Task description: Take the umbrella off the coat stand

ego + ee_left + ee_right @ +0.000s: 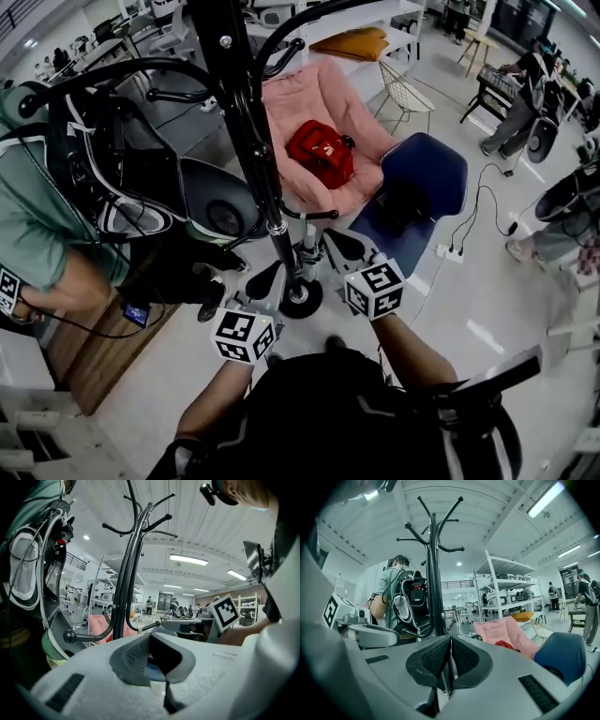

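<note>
What I take for the umbrella, a pale slim thing hanging upright against the coat stand pole, lies at 9 o'clock just beside the right gripper, whose jaws are clenched on nothing. The left gripper, its jaws parted and empty, sits at the umbrella's 7 o'clock. The floor is pale and smooth, and a blue chair crowds in at 2 o'clock.

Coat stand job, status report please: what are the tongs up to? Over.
Left tongs slightly apart, empty. Right tongs shut, empty. Neither touches coat stand; umbrella not made out. Person with backpack close beside stand.
</note>
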